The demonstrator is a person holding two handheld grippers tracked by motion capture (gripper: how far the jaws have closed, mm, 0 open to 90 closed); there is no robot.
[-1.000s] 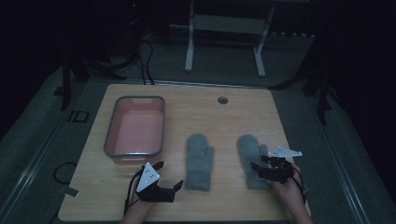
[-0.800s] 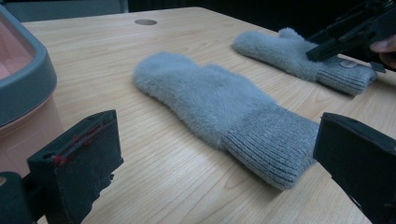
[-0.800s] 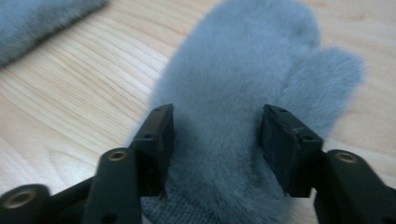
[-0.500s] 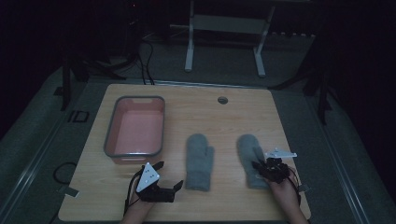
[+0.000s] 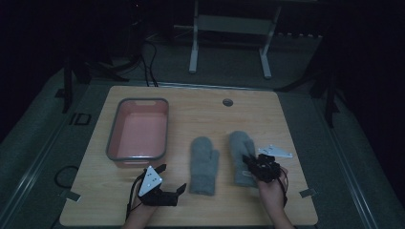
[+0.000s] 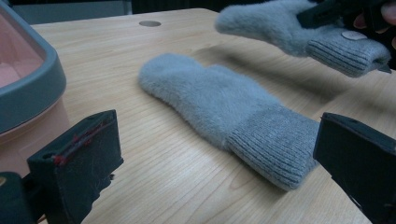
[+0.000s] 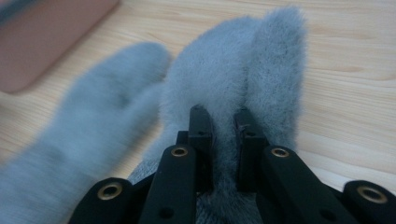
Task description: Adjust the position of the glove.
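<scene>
Right gripper clamped on one grey mitten; left gripper open beside the other.

The right gripper point(image 7: 223, 122) has its jaws closed on a fold of the right mitten point(image 7: 261, 65), pinching the fuzzy fabric just above the ribbed cuff; in the left gripper view this mitten point(image 6: 299, 32) is lifted clear of the desk point(image 5: 200, 102), casting a shadow below it. In the high view the right gripper point(image 5: 260, 168) sits near the desk's front right corner. The left gripper point(image 5: 165, 191), at the front edge left of centre, holds nothing, its jaws spread wide. The left mitten point(image 6: 224, 109) lies flat on the desk between the two grippers, cuff toward the front edge. A pink basin with a grey rim point(image 5: 138, 131) stands on the left half of the desk, just behind the left gripper.
</scene>
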